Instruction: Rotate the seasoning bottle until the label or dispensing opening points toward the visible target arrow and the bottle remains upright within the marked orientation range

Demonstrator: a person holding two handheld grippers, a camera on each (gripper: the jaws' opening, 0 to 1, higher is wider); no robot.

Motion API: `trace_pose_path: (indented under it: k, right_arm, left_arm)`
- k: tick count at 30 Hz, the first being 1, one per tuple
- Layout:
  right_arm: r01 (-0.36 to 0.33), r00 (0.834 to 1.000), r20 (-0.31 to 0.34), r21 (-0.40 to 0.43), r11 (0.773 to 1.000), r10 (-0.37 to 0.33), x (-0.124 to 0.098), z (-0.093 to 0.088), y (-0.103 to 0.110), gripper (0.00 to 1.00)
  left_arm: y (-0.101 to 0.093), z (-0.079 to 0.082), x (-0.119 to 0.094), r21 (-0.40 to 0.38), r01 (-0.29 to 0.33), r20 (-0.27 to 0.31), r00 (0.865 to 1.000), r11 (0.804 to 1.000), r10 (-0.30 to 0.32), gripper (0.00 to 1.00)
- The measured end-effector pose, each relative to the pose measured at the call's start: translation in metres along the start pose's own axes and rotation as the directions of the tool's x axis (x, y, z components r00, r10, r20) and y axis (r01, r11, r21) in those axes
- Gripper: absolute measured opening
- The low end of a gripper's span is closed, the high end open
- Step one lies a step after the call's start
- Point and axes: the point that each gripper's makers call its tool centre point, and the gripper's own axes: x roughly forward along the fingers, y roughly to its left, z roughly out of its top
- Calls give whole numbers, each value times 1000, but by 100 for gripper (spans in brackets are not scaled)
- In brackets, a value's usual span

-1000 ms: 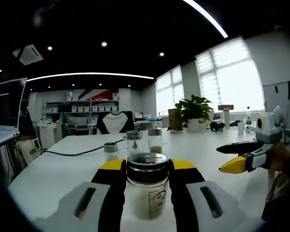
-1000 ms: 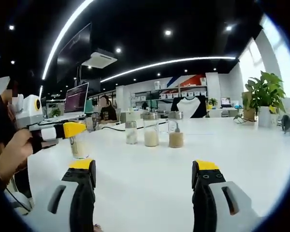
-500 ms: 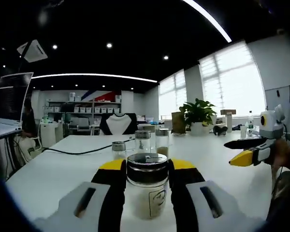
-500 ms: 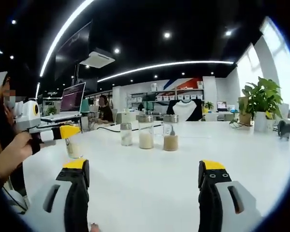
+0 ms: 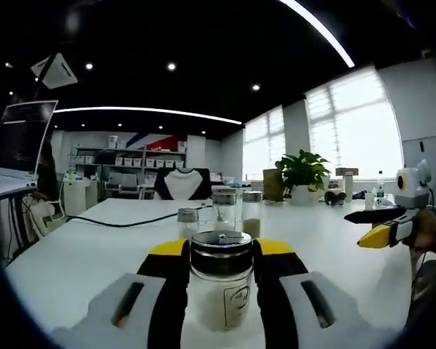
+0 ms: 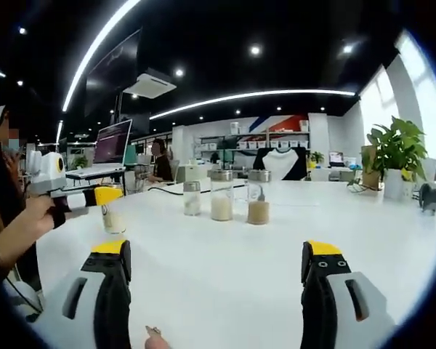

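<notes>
In the left gripper view, the left gripper [image 5: 220, 273] has its two jaws pressed on a seasoning bottle [image 5: 220, 283]. The bottle stands straight up on the white table [image 5: 87, 254]. You can see its shiny lid and a small label on the front. The right gripper [image 5: 378, 226] pokes in from the side, with nothing in it.

In the right gripper view, the right gripper [image 6: 214, 269] has its jaws wide apart and holds nothing. Three more jars [image 6: 221, 196] stand in a row farther along the table. The left gripper and its bottle look small there. A person's hand [image 6: 36, 214] holds it.
</notes>
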Motion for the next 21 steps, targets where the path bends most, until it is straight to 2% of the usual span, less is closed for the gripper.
trace_pose_path:
  k: [9, 17, 19, 21]
  right_arm:
    - [-17, 1000, 3, -1, 1000, 17, 2, 2, 4, 99]
    - [-24, 1000, -6, -3, 1000, 24, 1, 0, 6, 99]
    - [-23, 1000, -9, -3, 1000, 23, 1, -1, 6, 99]
    - [-23, 1000, -14, -13, 1000, 22, 2, -2, 6, 99]
  left_arm:
    - [3, -9, 1, -43, 9, -16, 1000, 999, -10, 36]
    - [6, -14, 1, -33, 10, -25, 1000, 999, -11, 36]
    - [6, -20, 2, -6, -2, -53, 999, 1000, 1, 36]
    - [3, -25, 1, 16, -8, -56, 998, 1000, 9, 36]
